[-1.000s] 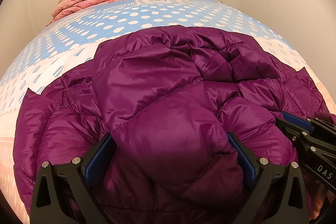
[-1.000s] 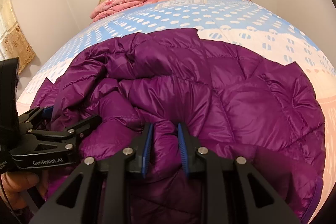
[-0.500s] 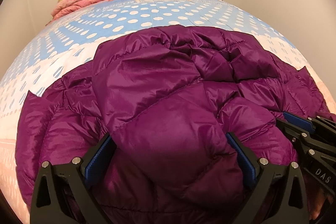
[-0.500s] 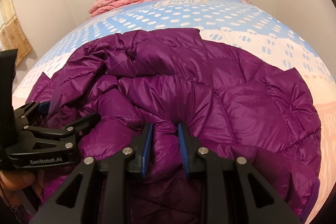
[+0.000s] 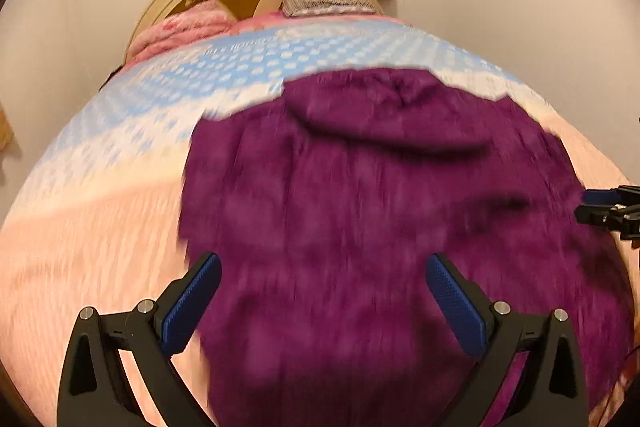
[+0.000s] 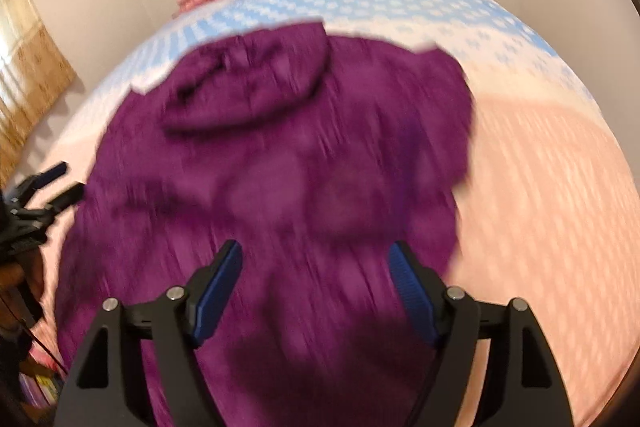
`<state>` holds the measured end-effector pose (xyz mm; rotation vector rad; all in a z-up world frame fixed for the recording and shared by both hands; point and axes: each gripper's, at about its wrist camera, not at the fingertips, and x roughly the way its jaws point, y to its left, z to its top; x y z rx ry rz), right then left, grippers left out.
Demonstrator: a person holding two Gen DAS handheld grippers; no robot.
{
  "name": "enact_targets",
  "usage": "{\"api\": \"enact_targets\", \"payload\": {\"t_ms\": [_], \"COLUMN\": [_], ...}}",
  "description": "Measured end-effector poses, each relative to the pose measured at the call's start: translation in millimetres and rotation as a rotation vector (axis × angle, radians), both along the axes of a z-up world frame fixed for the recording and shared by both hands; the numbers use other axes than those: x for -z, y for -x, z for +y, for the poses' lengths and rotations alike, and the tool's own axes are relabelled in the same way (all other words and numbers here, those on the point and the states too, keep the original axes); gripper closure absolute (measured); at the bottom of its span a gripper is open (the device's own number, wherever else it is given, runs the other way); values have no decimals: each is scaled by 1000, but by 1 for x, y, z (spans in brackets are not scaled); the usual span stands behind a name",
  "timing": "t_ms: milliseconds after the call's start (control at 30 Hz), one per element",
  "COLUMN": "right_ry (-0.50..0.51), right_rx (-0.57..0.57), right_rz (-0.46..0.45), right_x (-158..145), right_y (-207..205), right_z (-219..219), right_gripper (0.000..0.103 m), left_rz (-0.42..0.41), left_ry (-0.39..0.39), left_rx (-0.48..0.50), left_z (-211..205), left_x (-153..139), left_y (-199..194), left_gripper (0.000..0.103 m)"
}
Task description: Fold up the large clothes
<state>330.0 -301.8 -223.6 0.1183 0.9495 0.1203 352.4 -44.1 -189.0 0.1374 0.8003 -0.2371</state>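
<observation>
**Purple coat lies folded on the bed**

The big purple coat [image 5: 380, 219] lies on the bed [image 5: 100, 227]. It looks like a neat, narrow bundle now, with the hood [image 6: 248, 83] at the far end, pointing toward the pillows. Both pictures are blurry, so small creases are hard to see.

The left gripper [image 5: 320, 291] hangs over the near end of the coat. Its blue fingers [image 5: 192, 303] are spread wide — they hold nothing. The right gripper [image 6: 316, 287] is the same: fingers far apart, with only coat showing below them. Each gripper also peeks in at the edge of the other one's picture, beside the coat.

How far along is it? My guess is that most of the folding is done. The sides seem tucked in, because the coat is a long strip with bare pink bedcover on both sides. What may be left — one more fold, bringing the near end up toward the hood, and a pat to flatten it.
</observation>
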Motion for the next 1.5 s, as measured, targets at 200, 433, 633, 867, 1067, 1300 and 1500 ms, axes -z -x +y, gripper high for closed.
{"api": "enact_targets", "payload": {"t_ms": [200,433,633,867,1067,1300,1500], "right_ry": [30,8,17,3,-9,-99,-110], "right_rx": [93,166,188,202,176,148,108], "right_rz": [-32,-84,-96,-97,-57,12,-13], "right_x": [15,25,31,40,49,65,58], "right_y": [65,113,141,174,181,182,184], "right_z": [-14,-13,-6,-2,6,5,9], "right_gripper": [24,22,21,21,25,55,93], "left_rz": [13,51,41,77,77,102,87], "left_ry": [-30,38,47,55,44,54,43], "left_rx": [-34,-78,-52,-36,-29,-26,18], "left_z": [25,52,45,32,27,27,20], "left_x": [26,41,46,52,53,52,46], "left_y": [64,110,142,159,170,180,187], "left_gripper": [1,1,1,4,13,29,78]}}
